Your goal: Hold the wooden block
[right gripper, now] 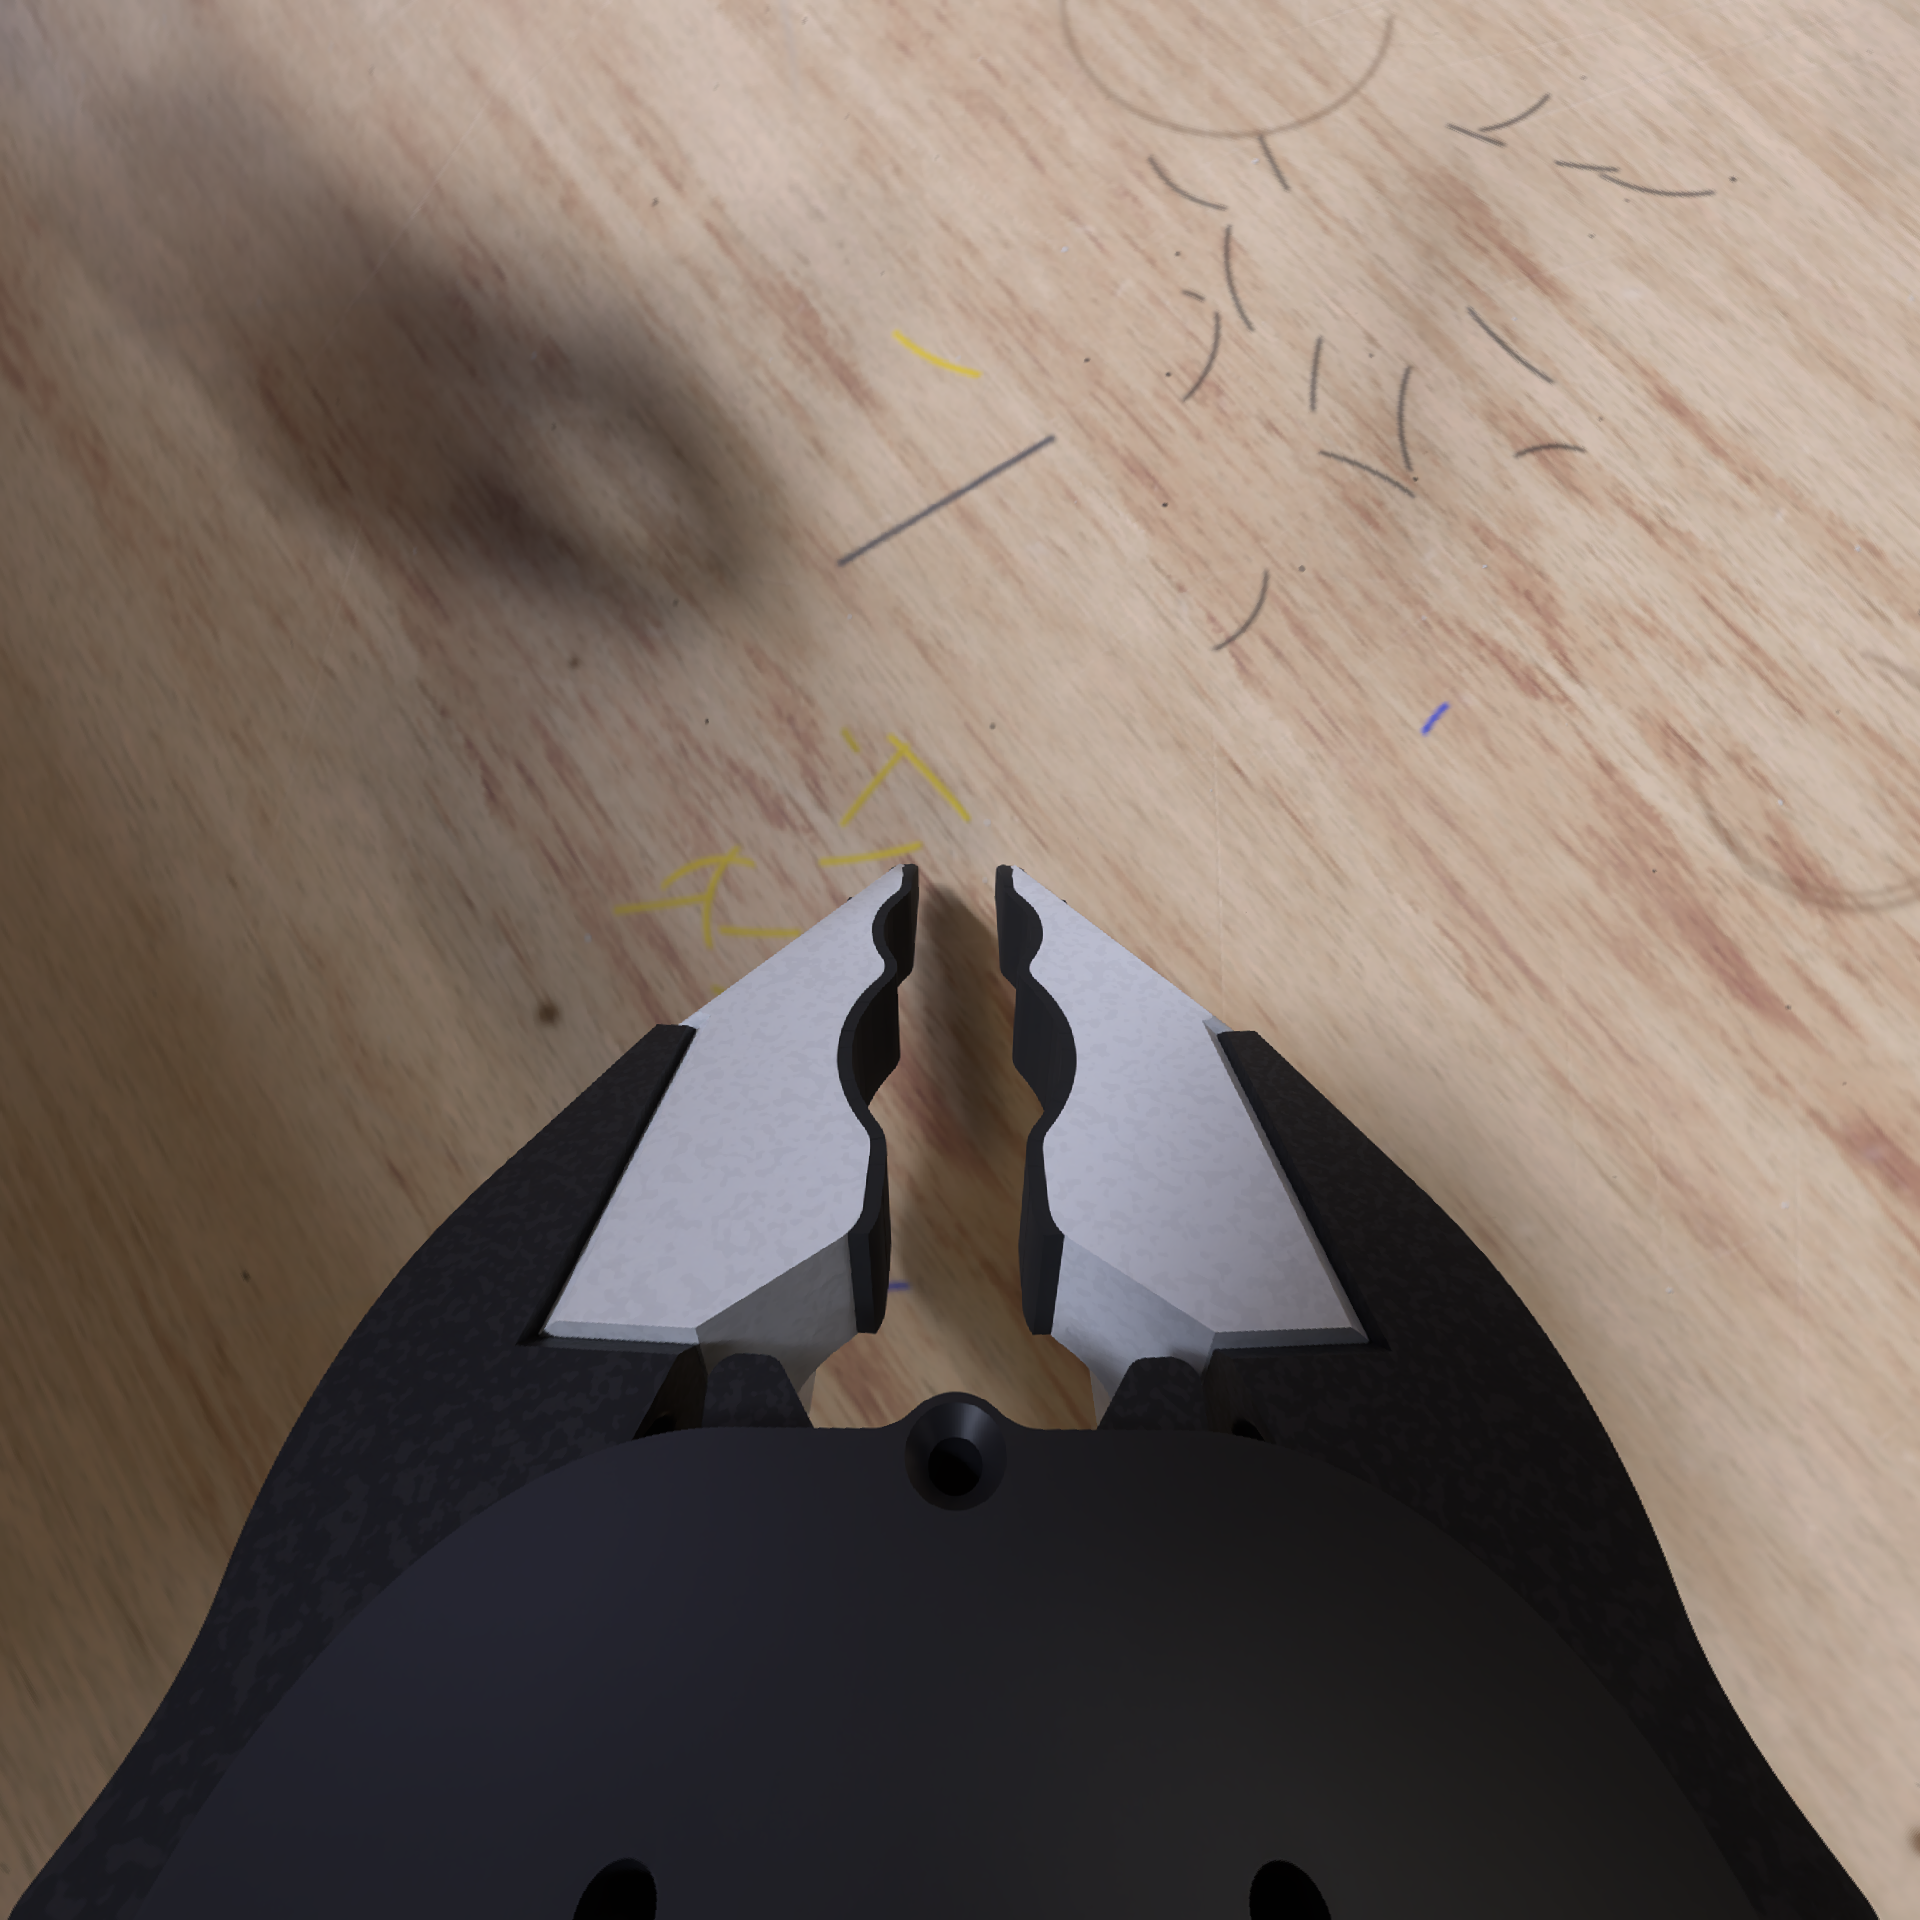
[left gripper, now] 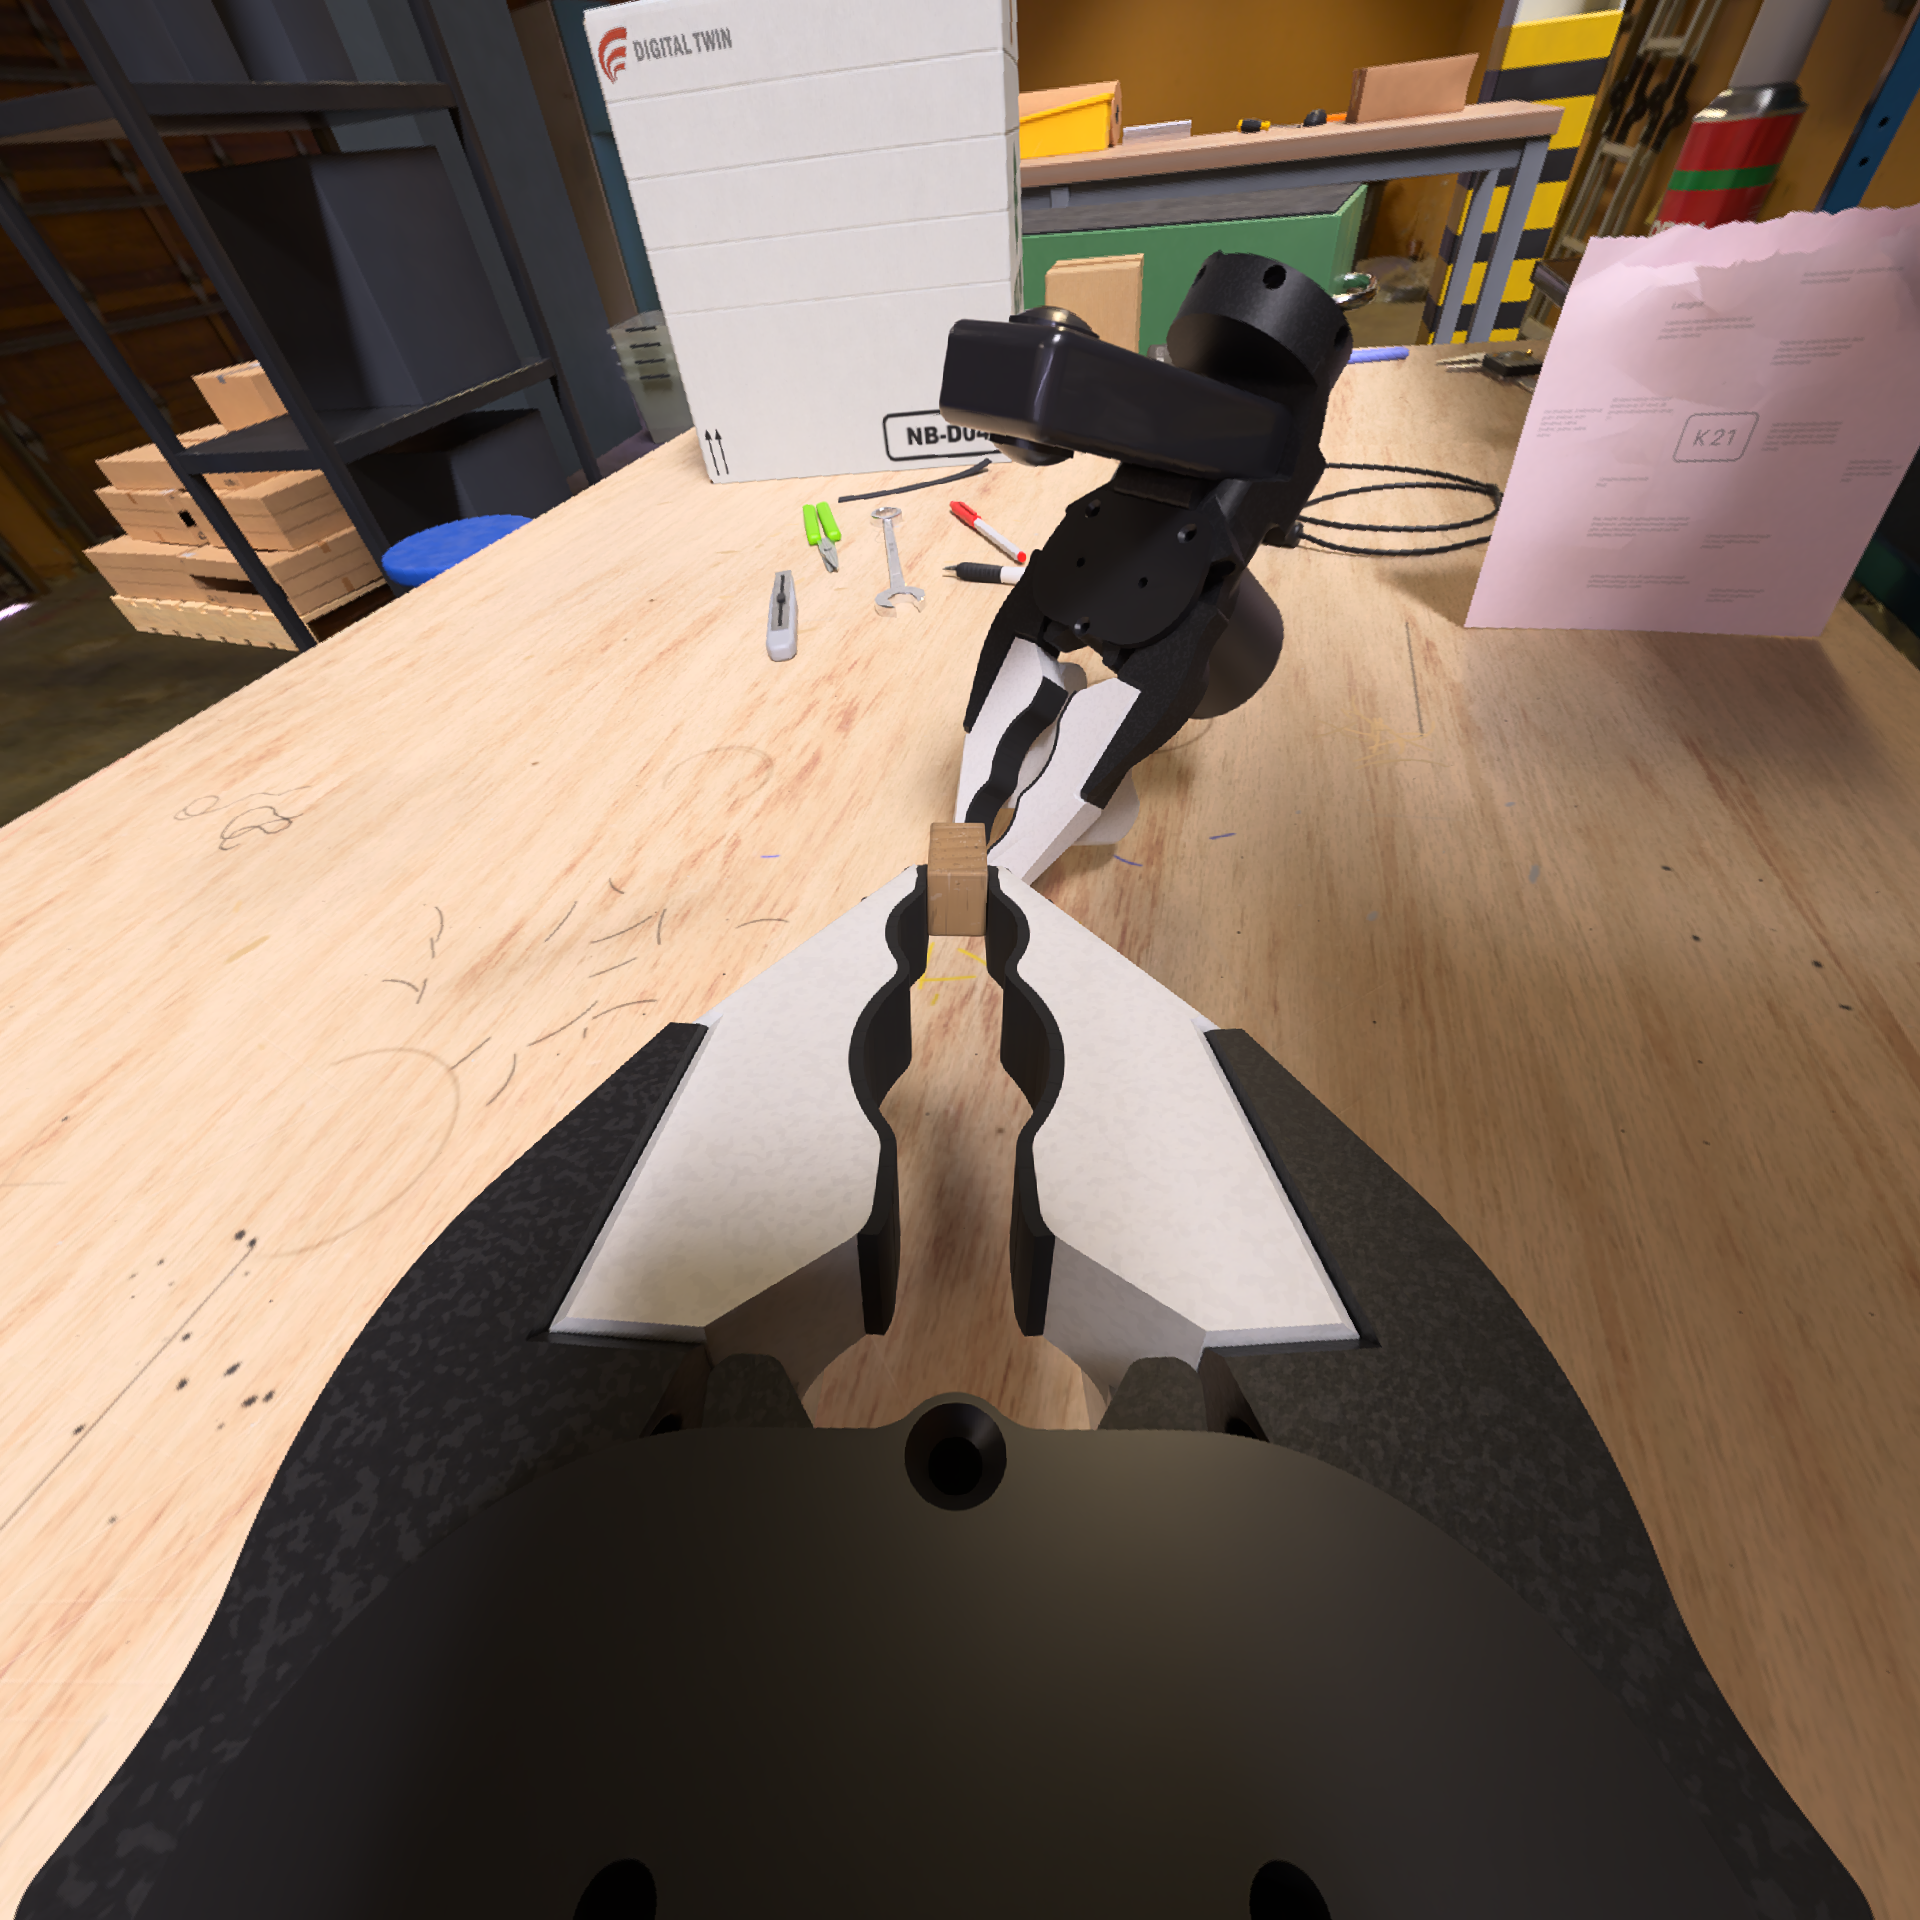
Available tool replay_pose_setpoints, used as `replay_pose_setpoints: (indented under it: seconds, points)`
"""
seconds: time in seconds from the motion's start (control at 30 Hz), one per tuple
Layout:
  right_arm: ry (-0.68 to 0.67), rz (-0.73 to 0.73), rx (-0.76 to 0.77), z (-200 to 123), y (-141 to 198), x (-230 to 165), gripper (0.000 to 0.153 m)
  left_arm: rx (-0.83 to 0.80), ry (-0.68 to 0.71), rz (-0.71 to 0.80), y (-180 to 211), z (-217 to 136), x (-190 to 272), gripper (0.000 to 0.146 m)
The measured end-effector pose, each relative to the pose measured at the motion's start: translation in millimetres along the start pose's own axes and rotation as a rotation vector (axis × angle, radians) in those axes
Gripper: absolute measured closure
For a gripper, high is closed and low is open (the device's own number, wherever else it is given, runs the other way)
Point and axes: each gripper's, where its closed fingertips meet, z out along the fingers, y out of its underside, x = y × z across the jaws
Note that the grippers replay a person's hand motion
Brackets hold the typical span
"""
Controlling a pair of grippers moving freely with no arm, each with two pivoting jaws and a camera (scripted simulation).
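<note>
here, the left gripper (left gripper: 956, 883) has the wooden block (left gripper: 956, 878) pinched at the very tips of its two white fingers (left gripper: 800, 1060), w/ the black pads closed onto the block's side faces. the block sits right at the fingertip line, part of it poking out past the tips, above the plywood workbench (left gripper: 416, 831); whether its underside touches the bench can't be told from this angle.

the right gripper (right gripper: 956, 883) hangs just beyond the block in the left wrist view, tips angled down toward the bench and close to the block's far side. in its own view its jaws stand a little apart w/ nothing between them, only bare wood and yellow scribbles (right gripper: 883, 790) ahead.

judgement: the step is simply keeping the hold. the grip is shallow, so steady squeeze and no twisting look wise; a sideways nudge from the right gripper could lever the block out of the tips. keeping the right one clear, or bringing it in slow, seems safest.

the block looks like a short stick, taller than wide as seen, long axis running roughly upright btwn the pads, pale end grain face toward the camera.

behind: a white carton (left gripper: 831, 239), green-handled pliers (left gripper: 821, 532), a wrench (left gripper: 891, 561), a red marker (left gripper: 987, 530) and a pink sheet (left gripper: 1714, 436).
</note>
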Motion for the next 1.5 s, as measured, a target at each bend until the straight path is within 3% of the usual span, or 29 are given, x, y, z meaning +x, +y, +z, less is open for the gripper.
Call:
replay_pose_setpoints:
  seconds: [0.17, 0.53, 0.73, 1.1, 1.27, 1.5]
  points:
    - [-0.067, -0.034, -0.023, 2, 5, -5, 0.142, 0.001, 0.010, -0.016, 1, 0, 0, 0.137]
    - [-0.055, -0.035, -0.009, 5, 1, -2, 0.140, -0.004, 0.010, -0.024, 2, 0, -2, 0.137]
    - [-0.050, -0.153, -0.013, -3, 7, -3, 0.133, -0.014, 0.012, -0.015, 4, 0, -1, 0.137]
    - [-0.146, -0.100, -0.012, 0, 4, -20, 0.135, -0.023, 0.026, -0.009, 5, 2, 3, 0.137]
    - [-0.080, -0.107, -0.020, -3, 5, -10, 0.135, -0.024, 0.024, -0.008, 5, 2, 3, 0.137]
    - [0.109, 0.052, 0.012, -8, -2, -5, 0.131, -0.027, 0.019, -0.006, 6, 2, 2, 0.137]
